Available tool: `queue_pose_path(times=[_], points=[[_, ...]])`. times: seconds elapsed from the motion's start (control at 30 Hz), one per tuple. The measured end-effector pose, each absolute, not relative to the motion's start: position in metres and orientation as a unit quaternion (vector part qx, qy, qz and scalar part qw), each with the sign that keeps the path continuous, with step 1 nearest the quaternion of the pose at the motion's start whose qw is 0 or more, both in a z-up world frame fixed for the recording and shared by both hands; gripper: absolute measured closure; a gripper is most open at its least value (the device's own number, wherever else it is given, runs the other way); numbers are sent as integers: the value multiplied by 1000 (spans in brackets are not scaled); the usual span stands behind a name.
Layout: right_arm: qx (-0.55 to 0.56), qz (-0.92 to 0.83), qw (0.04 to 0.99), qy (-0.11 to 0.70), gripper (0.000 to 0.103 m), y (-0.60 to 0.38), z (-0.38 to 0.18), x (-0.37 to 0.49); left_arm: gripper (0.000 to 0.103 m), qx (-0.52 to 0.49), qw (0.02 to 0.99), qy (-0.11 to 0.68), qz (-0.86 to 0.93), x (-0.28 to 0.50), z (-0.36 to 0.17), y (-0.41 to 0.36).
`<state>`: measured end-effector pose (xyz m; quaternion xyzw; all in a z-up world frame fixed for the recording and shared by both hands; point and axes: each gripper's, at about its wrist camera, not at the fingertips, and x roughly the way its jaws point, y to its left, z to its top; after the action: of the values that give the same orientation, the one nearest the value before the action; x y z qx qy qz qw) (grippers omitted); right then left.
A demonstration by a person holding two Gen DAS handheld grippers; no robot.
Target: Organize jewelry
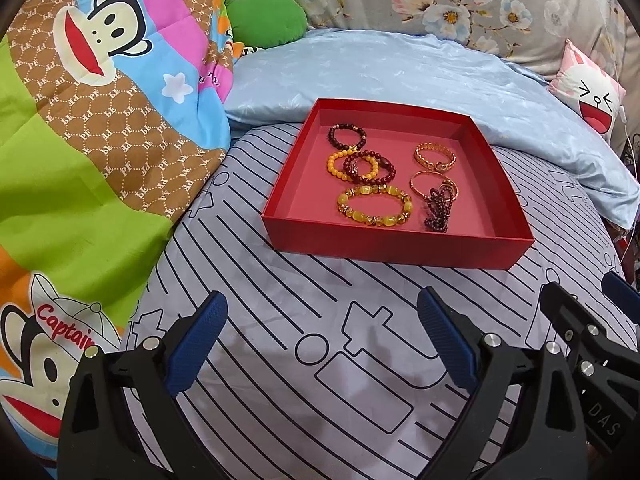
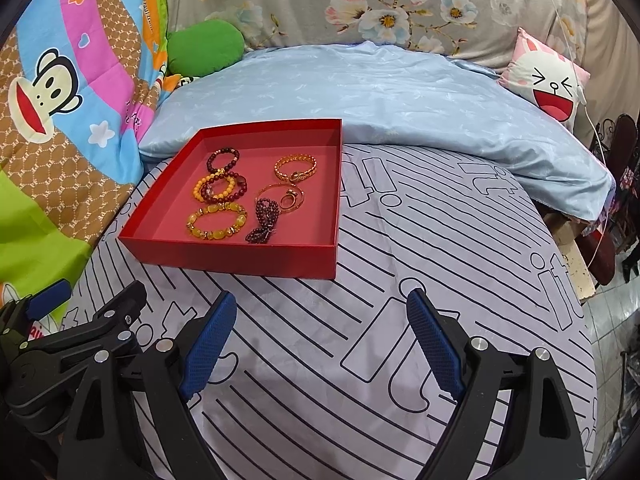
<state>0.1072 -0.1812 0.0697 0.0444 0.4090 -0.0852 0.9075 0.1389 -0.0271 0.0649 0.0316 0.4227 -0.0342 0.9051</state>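
A shallow red box (image 1: 396,250) (image 2: 240,258) sits on the striped bed sheet and holds several bracelets: a dark bead bracelet (image 1: 347,138), an orange bead bracelet (image 1: 338,164), a dark red one (image 1: 370,168), a yellow amber one (image 1: 374,210) (image 2: 216,222), a gold chain bangle (image 1: 434,156) (image 2: 295,166), a thin gold bangle (image 1: 426,184) and a dark garnet strand (image 1: 438,208) (image 2: 262,226). My left gripper (image 1: 322,344) is open and empty, in front of the box. My right gripper (image 2: 322,344) is open and empty, in front of the box and to its right.
A light blue pillow (image 1: 400,68) lies behind the box. A colourful monkey-print quilt (image 1: 80,120) is bunched on the left. A green plush (image 1: 266,20) and a pink bunny cushion (image 2: 548,76) lie at the back. The bed's edge and tiled floor (image 2: 612,320) are to the right.
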Motion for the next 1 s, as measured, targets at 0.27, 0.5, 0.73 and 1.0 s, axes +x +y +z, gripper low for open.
queue_pose_path(times=[0.27,0.5,0.73,1.0], points=[[45,-84,907,411,19,-182,68,107,12,30,902,429,-34,141,62,-26],[44,-85,907,411,19,-181,68,107,12,30,902,429,-34,141,62,-26],[44,-85,907,411,19,-182,68,107,12,30,902,430,-33,141,62,-25],[45,-84,907,411,19,-182,68,107,12,31,902,429,-33,141,62,-25]])
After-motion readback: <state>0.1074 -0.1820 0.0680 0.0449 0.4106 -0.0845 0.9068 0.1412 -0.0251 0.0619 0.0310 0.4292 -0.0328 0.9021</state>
